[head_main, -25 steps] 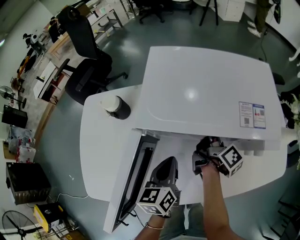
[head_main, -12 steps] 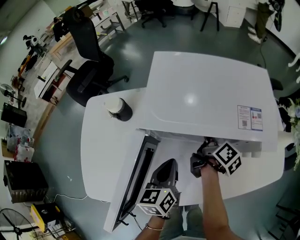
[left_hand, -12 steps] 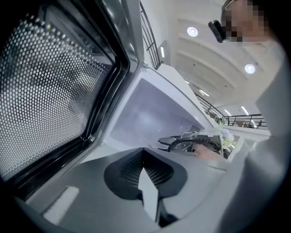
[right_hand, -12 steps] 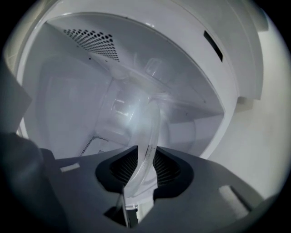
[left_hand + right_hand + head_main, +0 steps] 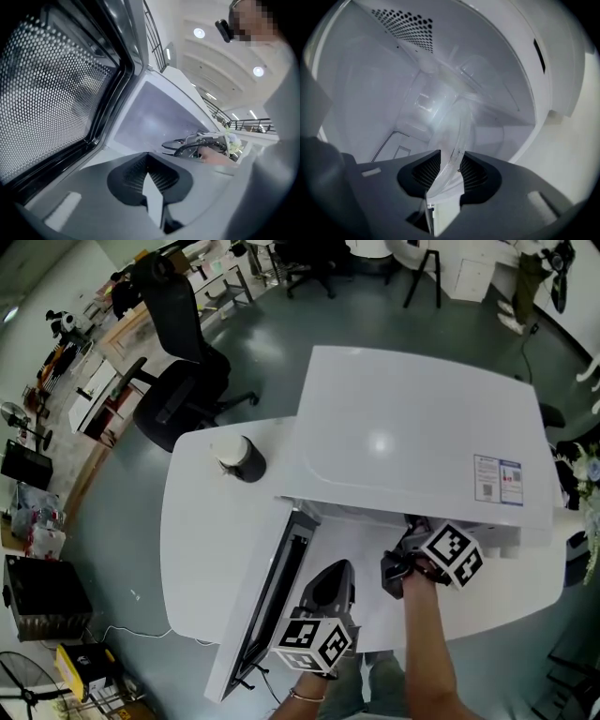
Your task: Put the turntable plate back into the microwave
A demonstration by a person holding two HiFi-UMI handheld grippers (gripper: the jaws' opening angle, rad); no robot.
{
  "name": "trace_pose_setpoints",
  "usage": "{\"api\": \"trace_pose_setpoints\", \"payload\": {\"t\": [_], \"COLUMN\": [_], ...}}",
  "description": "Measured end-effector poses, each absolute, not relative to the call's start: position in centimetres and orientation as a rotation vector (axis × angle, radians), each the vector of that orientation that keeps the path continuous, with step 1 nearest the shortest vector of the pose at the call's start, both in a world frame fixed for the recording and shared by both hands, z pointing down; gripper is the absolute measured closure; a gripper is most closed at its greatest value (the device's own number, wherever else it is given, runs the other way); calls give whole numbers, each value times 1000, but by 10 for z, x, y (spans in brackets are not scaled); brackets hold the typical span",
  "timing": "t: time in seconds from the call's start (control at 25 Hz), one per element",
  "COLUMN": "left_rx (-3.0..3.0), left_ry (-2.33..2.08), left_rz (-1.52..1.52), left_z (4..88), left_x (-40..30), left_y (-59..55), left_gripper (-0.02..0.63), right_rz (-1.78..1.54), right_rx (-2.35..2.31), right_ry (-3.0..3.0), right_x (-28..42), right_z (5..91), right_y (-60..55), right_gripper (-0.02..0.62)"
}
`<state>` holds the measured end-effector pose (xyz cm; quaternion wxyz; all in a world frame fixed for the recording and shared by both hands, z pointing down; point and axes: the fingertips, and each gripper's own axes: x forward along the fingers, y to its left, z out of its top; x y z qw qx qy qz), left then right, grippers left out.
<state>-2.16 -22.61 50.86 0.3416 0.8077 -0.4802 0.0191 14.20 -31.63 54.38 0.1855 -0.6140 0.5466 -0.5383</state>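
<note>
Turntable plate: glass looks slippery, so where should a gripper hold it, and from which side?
Probably take the turntable plate by its thin near rim, coming through the open front of the microwave; its walls close off the other sides. That rim sits between the jaws of the right gripper, which are opening.

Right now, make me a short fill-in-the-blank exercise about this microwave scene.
The microwave has its door standing ____.
The left hand-held gripper has its jaws ____.
The turntable plate stands ____ the opening jaws of the right hand-held gripper.
Missing words: open; shut; between.
</note>
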Motion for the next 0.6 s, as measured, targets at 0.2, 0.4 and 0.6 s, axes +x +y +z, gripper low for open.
{"api": "trace_pose_setpoints", "payload": {"t": [0.2, 0.4, 0.6], "left_rx": [2099, 2100, 2099], "left_ry": [-1249, -1247, -1245], "left_rz": [45, 40, 30], "left_z": [509, 508, 508], "left_x": [-20, -15, -10], "left_y": [-225, -225, -221], "left_gripper": [606, 606, 607], "right_rz": [-1537, -1562, -1570], "right_rx": [-1751, -1770, -1787], "right_ry": [1578, 1605, 1616], "right_x": [140, 140, 144], "right_z": [546, 547, 549], "right_y": [-315, -312, -307], "right_gripper": [485, 485, 485]}}
